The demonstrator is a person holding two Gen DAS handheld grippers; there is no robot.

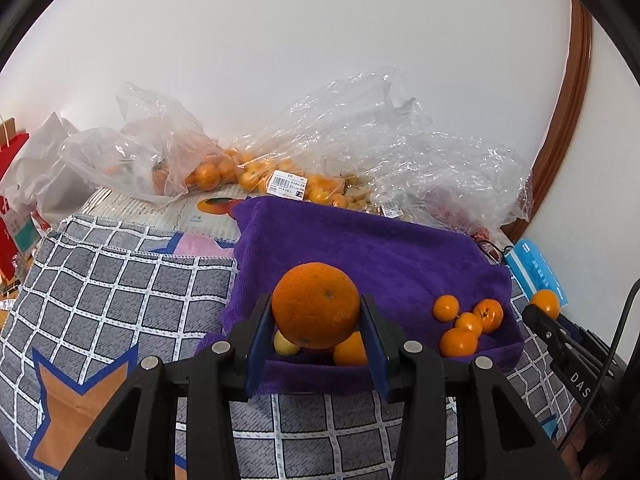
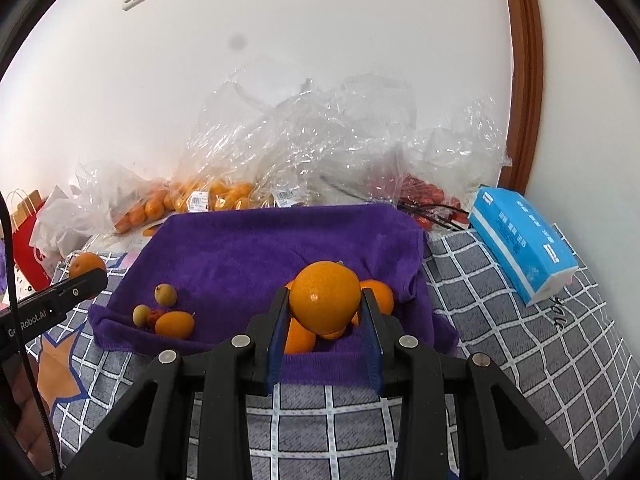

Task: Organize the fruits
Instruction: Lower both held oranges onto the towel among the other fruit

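The left gripper (image 1: 316, 320) clamps a large round dimpled orange (image 1: 316, 305) above the purple terry towel (image 1: 360, 248); the right gripper (image 2: 325, 312) clamps a smoother orange (image 2: 325, 297) likewise. Risk: either round fruit, once released, rolls into the small tangerine cluster (image 1: 466, 324) (towel edge close by).

Crinkled plastic bags (image 2: 320, 148) of fruit block the far edge by the wall. A blue tissue box (image 2: 524, 240) occupies the right edge. The purple towel's (image 2: 248, 256) middle lies open between two fruit clusters.
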